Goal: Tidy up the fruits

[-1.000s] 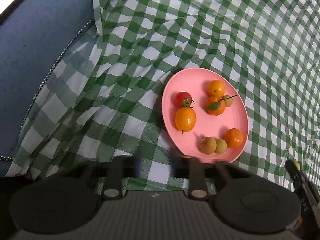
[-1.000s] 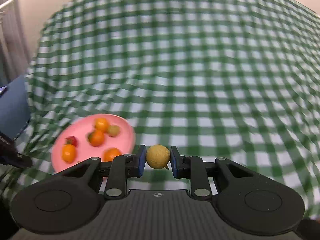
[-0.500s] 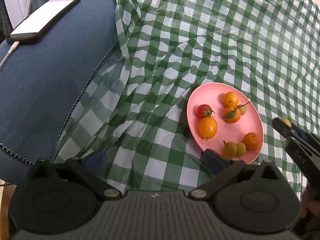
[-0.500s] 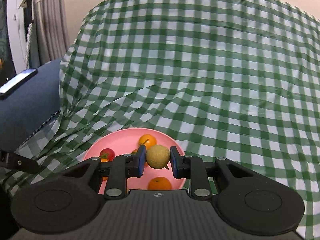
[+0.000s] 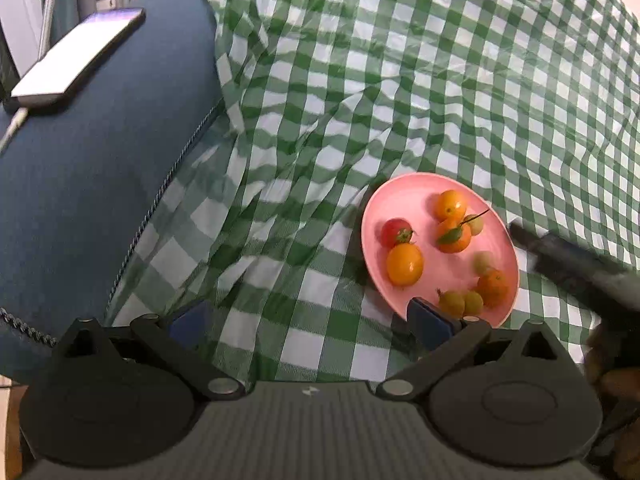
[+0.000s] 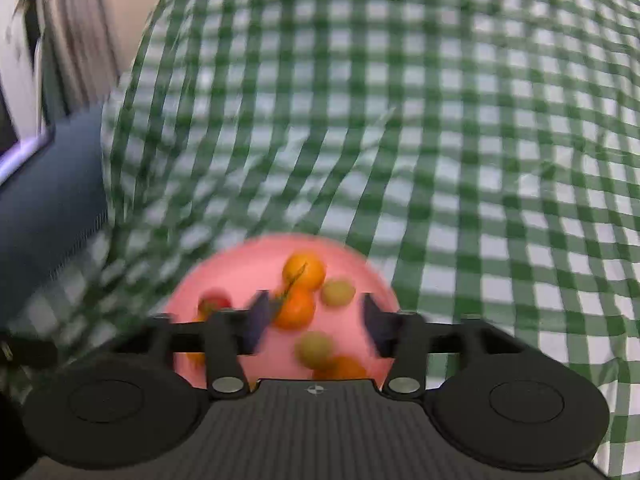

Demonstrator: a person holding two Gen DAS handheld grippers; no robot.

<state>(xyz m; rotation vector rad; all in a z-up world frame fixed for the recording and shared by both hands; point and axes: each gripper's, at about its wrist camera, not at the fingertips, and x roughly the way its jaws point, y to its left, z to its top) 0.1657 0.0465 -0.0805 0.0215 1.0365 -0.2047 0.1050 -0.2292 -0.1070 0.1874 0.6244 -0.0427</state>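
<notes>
My left gripper (image 5: 310,320) has its fingers spread as wide as they go, nothing between them, over the wrinkled green-and-white checked cloth (image 5: 400,80). My right gripper (image 6: 316,324) has just been opening: its fingers are released and the yellow-green fruit (image 6: 315,349) lies below them on the pink plate (image 6: 240,264), free of both pads.

Only the left wrist view is sharp enough for detail. There the plate (image 5: 400,196) is a smooth shallow oval holding glossy round fruits: a red tomato (image 5: 394,232) with a green calyx, a large orange one (image 5: 405,264) just near it, two oranges at the far side, one with a leaf and thin stem (image 5: 454,236), another orange (image 5: 493,286) at the near right, and small dull yellow-green fruits beside it. The dropped fruit (image 5: 483,262) shows blurred. The right gripper (image 5: 576,264) enters as a dark blur from the right. A phone (image 5: 80,56) lies on a blue cushion (image 5: 100,180) with a zip, far left.

The right wrist view is smeared, yet shows the plate directly under its fingers.
</notes>
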